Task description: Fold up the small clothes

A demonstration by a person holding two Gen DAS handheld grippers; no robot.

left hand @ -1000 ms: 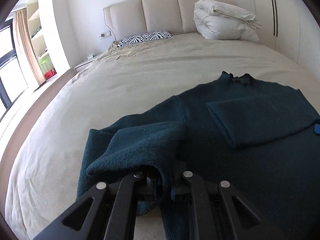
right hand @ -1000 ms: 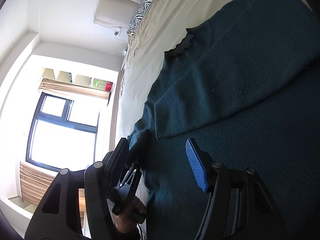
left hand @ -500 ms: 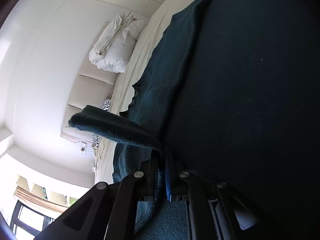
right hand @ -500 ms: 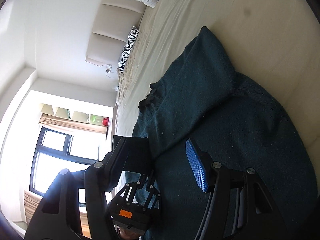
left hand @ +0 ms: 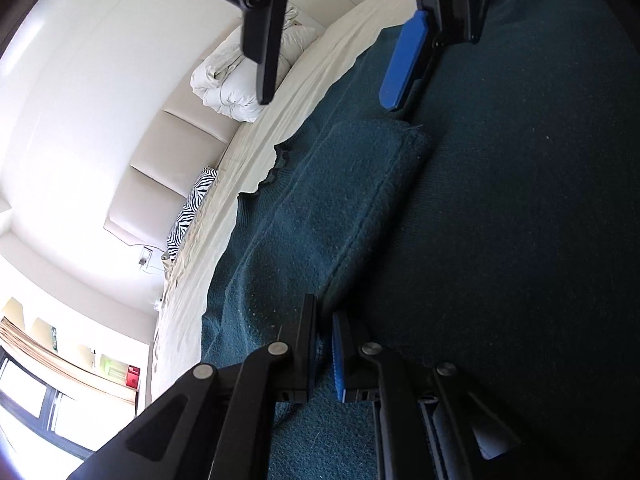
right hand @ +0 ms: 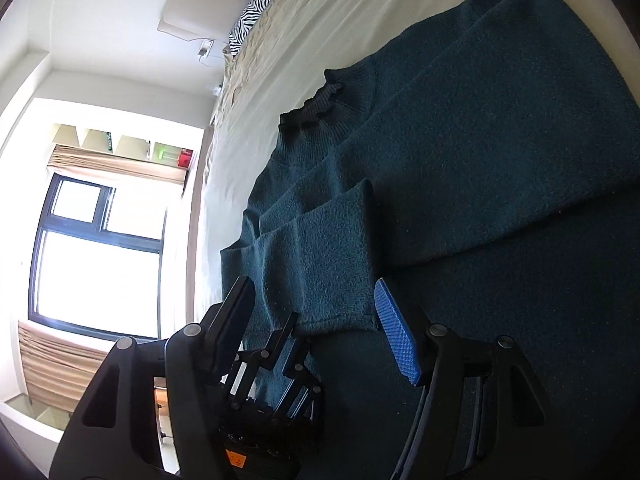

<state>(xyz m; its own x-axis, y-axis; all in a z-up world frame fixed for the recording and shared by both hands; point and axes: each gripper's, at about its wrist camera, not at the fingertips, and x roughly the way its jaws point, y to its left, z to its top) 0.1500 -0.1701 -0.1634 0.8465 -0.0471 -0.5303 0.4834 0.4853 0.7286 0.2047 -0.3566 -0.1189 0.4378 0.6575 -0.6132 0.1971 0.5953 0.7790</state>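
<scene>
A dark teal sweater lies spread on the bed, also in the right wrist view. Its left sleeve is folded across the body, cuff end lying flat. My left gripper is shut on the sleeve's edge near the cuff; it also shows in the right wrist view. My right gripper is open and empty, hovering over the sleeve cuff; it shows at the top of the left wrist view. The other sleeve lies folded across the body.
The beige bed sheet extends beyond the sweater. A zebra pillow and a padded headboard lie at the bed's head, with a folded white duvet. A window and shelves are at the side.
My left gripper carried the sleeve over the sweater body and laid it flat. My right gripper moved in above the cuff and stayed open.
</scene>
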